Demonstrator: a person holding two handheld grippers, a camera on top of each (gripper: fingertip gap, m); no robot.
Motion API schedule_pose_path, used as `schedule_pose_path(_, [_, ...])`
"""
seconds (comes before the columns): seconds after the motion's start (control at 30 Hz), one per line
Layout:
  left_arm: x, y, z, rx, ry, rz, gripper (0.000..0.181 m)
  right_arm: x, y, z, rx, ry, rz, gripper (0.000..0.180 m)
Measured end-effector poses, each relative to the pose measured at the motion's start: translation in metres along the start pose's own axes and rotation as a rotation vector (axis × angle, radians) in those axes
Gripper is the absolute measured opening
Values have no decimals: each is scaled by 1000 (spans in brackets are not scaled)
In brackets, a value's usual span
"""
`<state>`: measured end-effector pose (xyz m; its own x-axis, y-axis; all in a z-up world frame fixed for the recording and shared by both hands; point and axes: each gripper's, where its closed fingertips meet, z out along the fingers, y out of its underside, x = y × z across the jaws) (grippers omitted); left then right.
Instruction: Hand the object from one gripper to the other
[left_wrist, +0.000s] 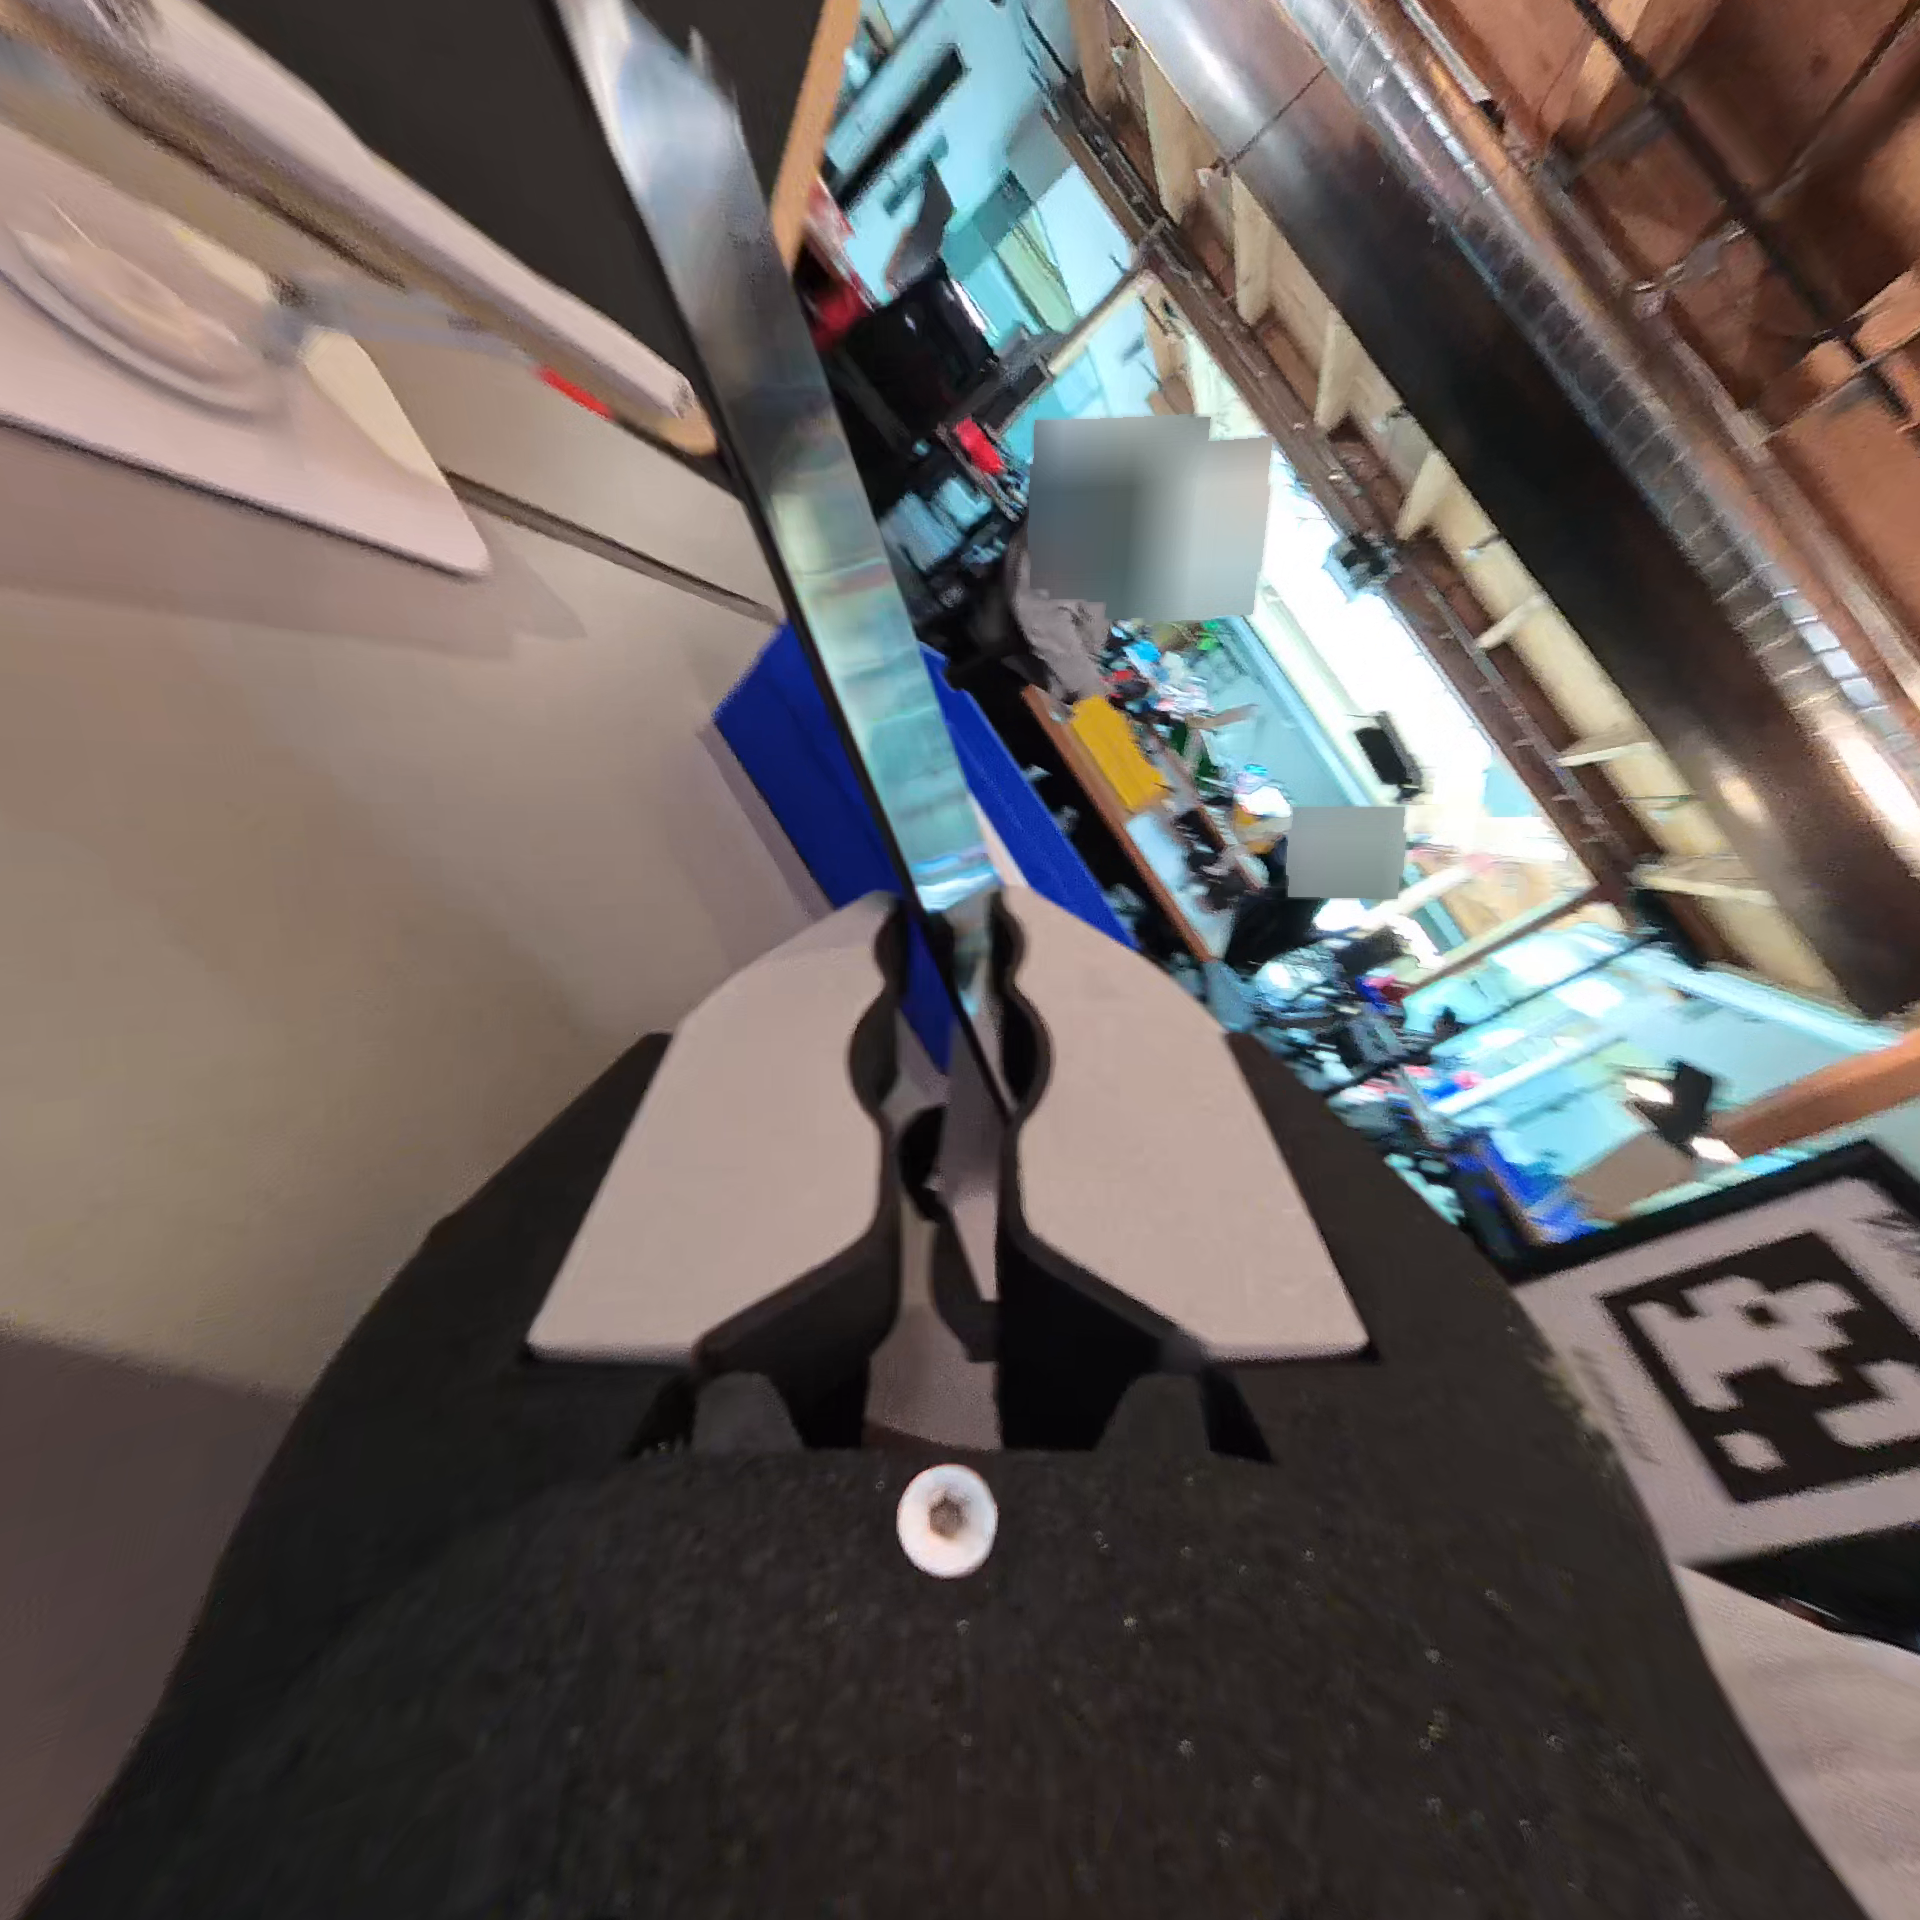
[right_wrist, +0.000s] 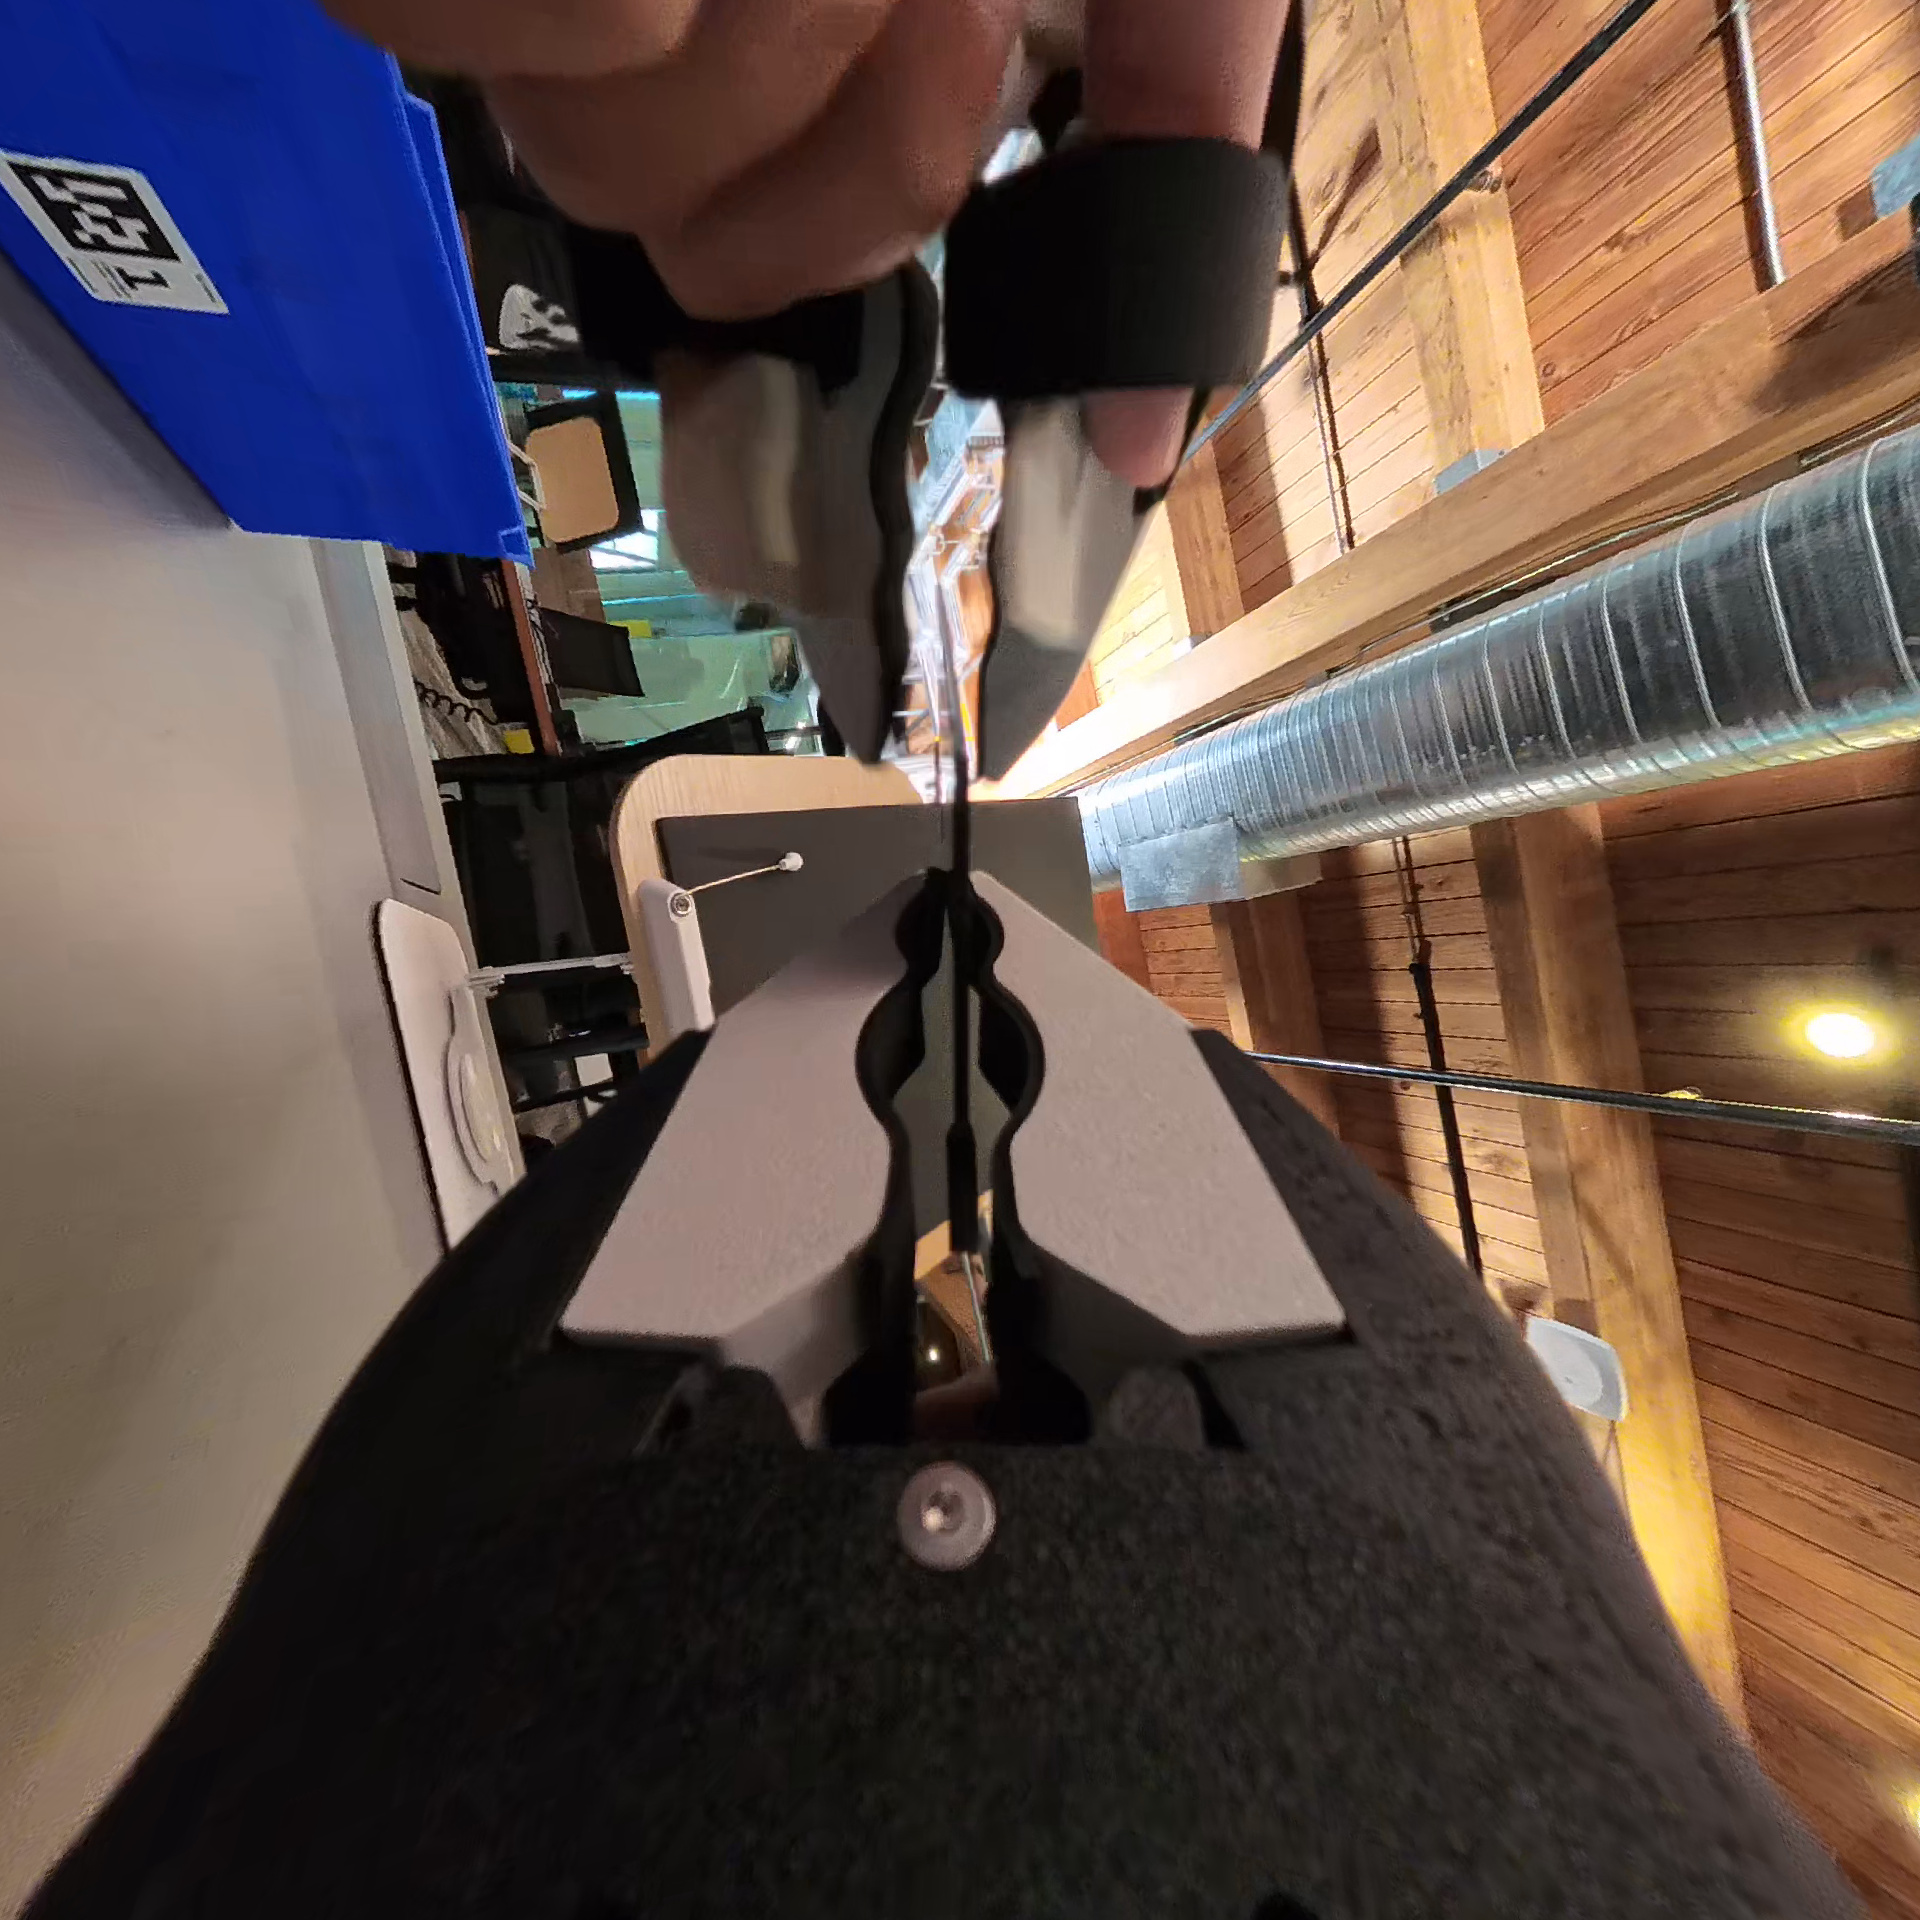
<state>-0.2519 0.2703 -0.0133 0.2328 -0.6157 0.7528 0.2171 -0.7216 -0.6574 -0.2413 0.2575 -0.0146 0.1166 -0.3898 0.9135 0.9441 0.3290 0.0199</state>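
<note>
Here the thin, flat, glossy black sheet with a mirror-like face (left_wrist: 821, 499) hangs in the air in front of the blue plastic bin (right_wrist: 312, 312), seen nearly edge-on and spanning the two tools. The right tool (right_wrist: 954, 883) has its grey fingertips pressed together on the near edge of the sheet, so it carries the sheet. The left tool (left_wrist: 948, 920), gripped by a person's hand (right_wrist: 748, 135), straddles the other end with its fingers a little apart. Blue shows through the gap on one side, so it does not seem to pinch.

The sheet looks stiff and light, but its polished faces are probably slippery and might scratch or crack. A long overhang from a tip grip would lever it loose. It is best taken flat between the pads, well in from the edge, square to the faces. One tool should be firmly clamped before the other lets go.
</note>
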Motion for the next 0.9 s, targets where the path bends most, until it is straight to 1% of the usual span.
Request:
schedule_pose_path(0.03, [-6, -7, -4, 20, -55, 52, 28, 1, 2, 0, -3, 5, -9, 2])
schedule_pose_path(0.1, [-15, -24, -15, 43, -155, 185, 44, 2, 9, -1, 5, 6, -26, 2])
schedule_pose_path(0.13, [-15, -33, -21, 47, -188, 269, 52, 3, 12, -3, 23, -2, -2, 2])
schedule_pose_path(0.17, [-12, -41, -26, 36, -206, 367, 58, 4, 15, -5, 46, -23, 60, 2])
schedule_pose_path(0.23, [-5, -44, -34, -41, -206, 568, 59, 13, 26, -9, 67, -44, 212, 1])
schedule_pose_path(0.27, [-3, -43, -38, -86, -200, 648, 64, 22, 34, -11, 68, -25, 287, 1])
schedule_pose_path(0.3, [-1, -39, -42, -132, -184, 710, 73, 32, 38, -13, 89, -8, 348, 1])
schedule_pose_path(0.33, [1, -34, -45, -176, -157, 754, 75, 38, 40, -15, 109, 4, 352, 1])
schedule_pose_path(0.37, [3, -31, -49, -196, -130, 765, 71, 42, 40, -18, 130, 24, 289, 1])
schedule_pose_path(0.43, [14, -28, -53, -200, -36, 664, 76, 44, 32, -25, 172, 83, 123, 1])
schedule_pose_path(0.53, [31, -35, -56, -178, 97, 368, 74, 33, 20, -29, 199, 101, -16, 1])
schedule_pose_path(0.6, [34, -39, -57, -168, 147, 247, 71, 31, 8, -30, 229, 130, -107, 2])
schedule_pose_path(0.67, [32, -38, -56, -174, 148, 205, 69, 29, -5, -32, 269, 143, -162, 2])
schedule_pose_path(0.77, [26, -37, -55, -185, 117, 196, 66, 23, -27, -41, 362, 154, -229, 2])
schedule_pose_path(0.8, [27, -35, -55, -195, 126, 183, 61, 21, -31, -43, 381, 150, -241, 2])
schedule_pose_path(0.83, [27, -32, -56, -218, 137, 167, 47, 19, -33, -44, 389, 145, -246, 2])
schedule_pose_path(0.9, [26, -26, -60, -274, 160, 126, 4, 20, -36, -46, 407, 162, -237, 2])
